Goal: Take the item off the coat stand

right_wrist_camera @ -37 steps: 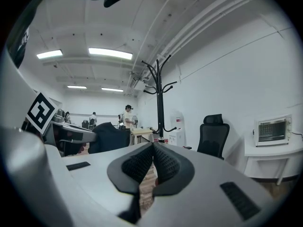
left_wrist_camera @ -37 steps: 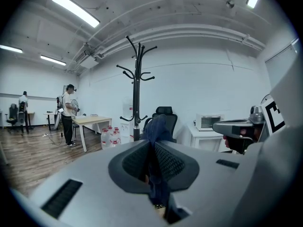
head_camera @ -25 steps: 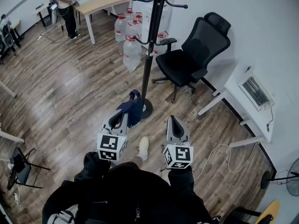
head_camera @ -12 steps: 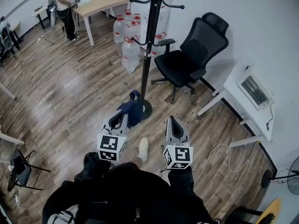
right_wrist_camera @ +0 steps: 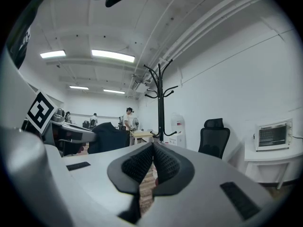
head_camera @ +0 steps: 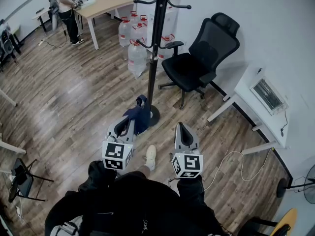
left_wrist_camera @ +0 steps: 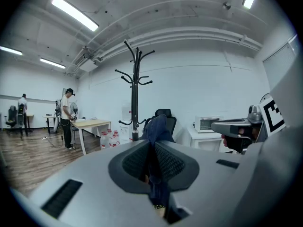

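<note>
Containers first: a cluster of clear water jugs [head_camera: 135, 58] with red caps stands by the wall just behind the coat stand [head_camera: 153, 58]; how full they are, I can't tell. Now the room to move. Wide wood floor [head_camera: 74, 97] opens out on the stand's left. On its right, a black office chair [head_camera: 197, 65] crowds in close. A white table [head_camera: 246, 90] carrying a small oven [head_camera: 268, 96] lines the right wall. Far back, a person [head_camera: 66, 9] stands at a wooden desk [head_camera: 106, 3], well apart from the action.

Down to the tongs: the left gripper [left_wrist_camera: 152, 148] is clamped on the dark blue cloth [left_wrist_camera: 155, 126]. The fabric is pinched between the ribbed pads and bunches up past the tips. In the head view it shows just left of the stand's round base, off the hooks. The right gripper [right_wrist_camera: 151, 150] has its jaws pressed together, pad against pad, and is held level beside the left one.
</note>
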A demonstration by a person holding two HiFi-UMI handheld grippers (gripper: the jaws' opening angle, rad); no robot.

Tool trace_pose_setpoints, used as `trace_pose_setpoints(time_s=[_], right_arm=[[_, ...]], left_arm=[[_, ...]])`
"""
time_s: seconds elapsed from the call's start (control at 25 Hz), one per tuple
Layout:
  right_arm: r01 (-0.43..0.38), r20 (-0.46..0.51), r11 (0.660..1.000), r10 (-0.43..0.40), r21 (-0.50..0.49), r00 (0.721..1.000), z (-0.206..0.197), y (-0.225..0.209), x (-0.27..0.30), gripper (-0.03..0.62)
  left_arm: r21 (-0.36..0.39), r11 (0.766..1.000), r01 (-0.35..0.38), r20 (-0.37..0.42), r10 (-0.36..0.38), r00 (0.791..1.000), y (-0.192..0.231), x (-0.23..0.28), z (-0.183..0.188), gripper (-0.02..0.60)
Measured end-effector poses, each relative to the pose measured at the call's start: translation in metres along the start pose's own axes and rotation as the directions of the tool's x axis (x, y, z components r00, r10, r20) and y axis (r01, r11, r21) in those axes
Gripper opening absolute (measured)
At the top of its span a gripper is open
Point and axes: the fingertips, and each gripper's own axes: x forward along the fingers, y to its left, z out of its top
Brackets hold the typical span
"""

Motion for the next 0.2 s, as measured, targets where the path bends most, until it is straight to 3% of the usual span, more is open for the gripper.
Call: trace_pose_setpoints(time_s=[0.2], right_arm=[[0.002, -0.002, 1.000, -0.002, -0.004, 1.000, -0.0007, -0.0032, -0.0023, 0.015]], left_arm=[[-0.003, 1.000, -0.001, 0.005, 0.001, 1.000, -0.0020, 0.0004, 0.0006, 0.040]])
